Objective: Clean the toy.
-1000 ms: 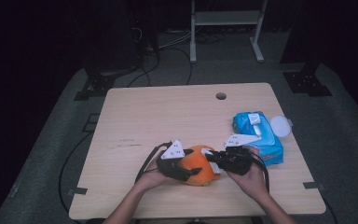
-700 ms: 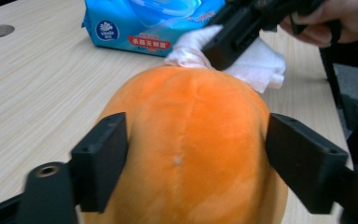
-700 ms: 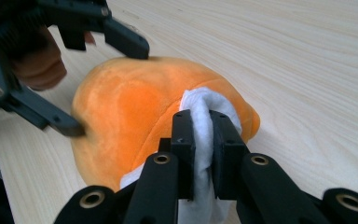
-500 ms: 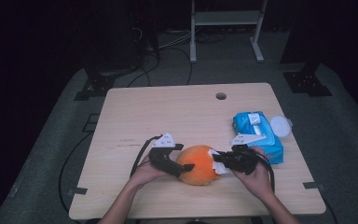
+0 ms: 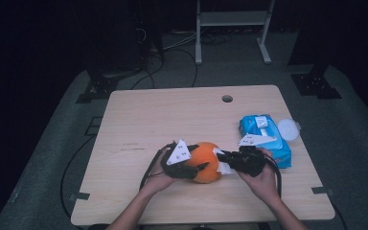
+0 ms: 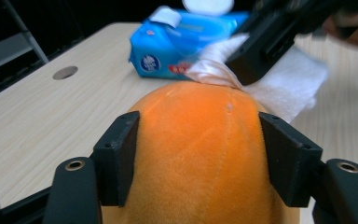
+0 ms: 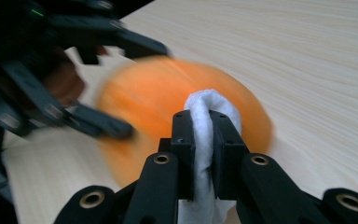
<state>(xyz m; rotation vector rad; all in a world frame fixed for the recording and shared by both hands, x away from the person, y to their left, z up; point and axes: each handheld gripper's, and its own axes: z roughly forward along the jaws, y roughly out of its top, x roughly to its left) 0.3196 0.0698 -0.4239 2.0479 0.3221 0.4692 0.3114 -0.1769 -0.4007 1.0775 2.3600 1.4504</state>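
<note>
Now the left gripper (image 6: 198, 154) has just been closing on the fuzzy orange plush ball (image 6: 200, 154); the right gripper (image 7: 200, 140) clamps a white wipe (image 7: 205, 116) at three o'clock — soft plush could squirm free.

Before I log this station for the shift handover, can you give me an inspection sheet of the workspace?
Surface: light wooden table with a round cable hole.
Job's things: plush orange ball; white wipe pressed against it.
Clutter: blue wet-wipe packet; round white lid beside it.
Grippers: left gripper has just closed, its jaws pressing the ball's sides; right gripper shut on the wipe.
Cables: black cable trailing from the left gripper.
Surroundings: dark room, grey floor mat, white frame behind.
</note>
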